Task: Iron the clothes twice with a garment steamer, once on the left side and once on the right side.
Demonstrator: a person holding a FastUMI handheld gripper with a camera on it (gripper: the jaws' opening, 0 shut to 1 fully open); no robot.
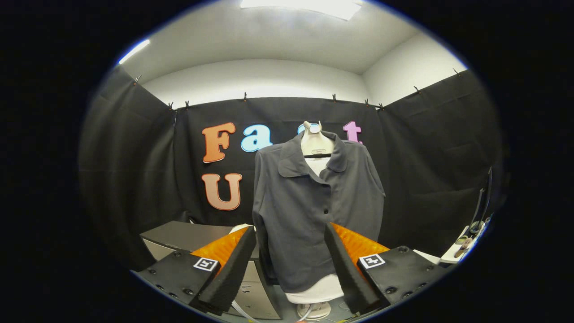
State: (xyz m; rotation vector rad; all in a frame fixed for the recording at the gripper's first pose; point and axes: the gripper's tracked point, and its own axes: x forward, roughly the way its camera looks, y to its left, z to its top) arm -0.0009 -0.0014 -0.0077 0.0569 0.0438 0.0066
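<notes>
shirt (309, 211): dark grey, collared, buttoned, hanging smooth on a white mannequin (316, 143), beyond the fingers, framed between them | gripper (289, 264): fingers spread wide, grasping nothing | grey cabinet (188, 235): beside shirt, behind one finger

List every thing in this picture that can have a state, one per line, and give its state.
Dark grey collared shirt: hanging on the mannequin, buttoned at the front, collar open.
White dress-form mannequin: upright, wearing the shirt.
Gripper: open, holding nothing, fingers apart with the shirt's lower part beyond them.
Grey cabinet: standing beside the mannequin, behind one finger; whether it is shut cannot be told.
Ceiling light panel: on.
</notes>
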